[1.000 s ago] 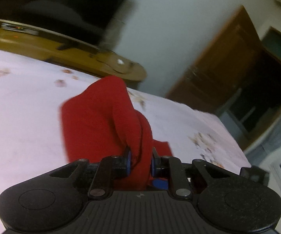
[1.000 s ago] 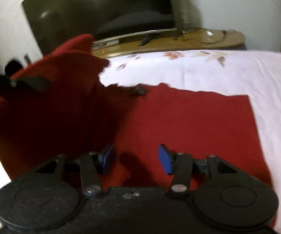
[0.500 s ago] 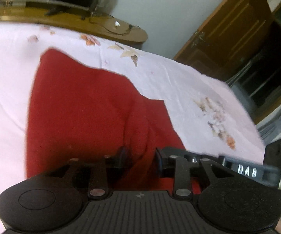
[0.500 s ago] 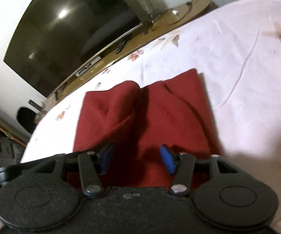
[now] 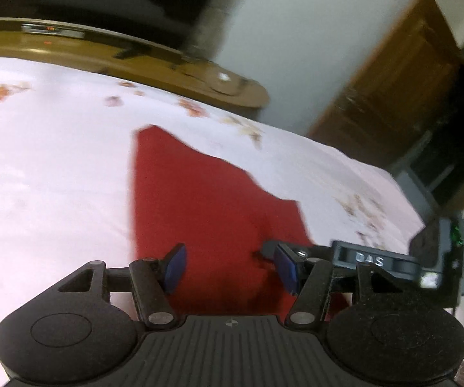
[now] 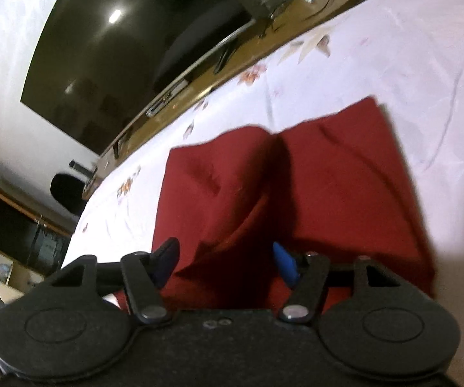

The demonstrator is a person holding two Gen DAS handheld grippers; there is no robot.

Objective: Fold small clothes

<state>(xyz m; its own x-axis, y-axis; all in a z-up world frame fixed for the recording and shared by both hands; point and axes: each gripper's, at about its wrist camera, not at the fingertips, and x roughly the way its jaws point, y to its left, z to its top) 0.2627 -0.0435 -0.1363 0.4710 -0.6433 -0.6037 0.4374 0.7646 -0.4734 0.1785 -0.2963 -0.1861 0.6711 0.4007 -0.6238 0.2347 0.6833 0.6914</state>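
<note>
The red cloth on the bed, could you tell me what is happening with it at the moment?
A person is folding the red cloth on a white floral bedsheet with a handheld gripper in each hand. The left gripper is opening, its fingers clear of the fabric, which lies on the sheet below. The right gripper is opening too, over a raised ridge in the cloth, pinching nothing. The cloth lies partly folded, not yet smoothed flat.
</note>
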